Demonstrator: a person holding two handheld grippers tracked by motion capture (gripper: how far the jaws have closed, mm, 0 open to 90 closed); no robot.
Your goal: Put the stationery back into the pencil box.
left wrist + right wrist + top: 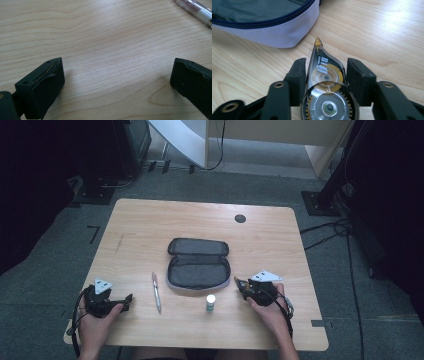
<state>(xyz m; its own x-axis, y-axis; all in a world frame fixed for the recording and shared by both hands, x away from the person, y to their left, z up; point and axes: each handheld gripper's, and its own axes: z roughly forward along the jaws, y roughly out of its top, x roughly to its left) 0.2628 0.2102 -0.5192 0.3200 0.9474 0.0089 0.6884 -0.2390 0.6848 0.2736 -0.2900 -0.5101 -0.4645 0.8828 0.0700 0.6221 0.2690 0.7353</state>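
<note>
From the high view, an open pencil case (198, 263) was seen at the middle of the table (150, 220), with a pen (156, 292) to its left and a small white-capped bottle (211, 303) in front of it. The left gripper (127, 299) was rested near the table's front left corner, and the right gripper (239, 284) was held just right of the case.

In the left gripper view, the jaws were spread wide over bare wood with nothing between them; the pen (196, 11) was glimpsed at the upper right.

In the right gripper view, a correction tape dispenser (325, 85) was clamped between the half-closed jaws, its tip pointed toward the case (267, 22) close ahead.
</note>
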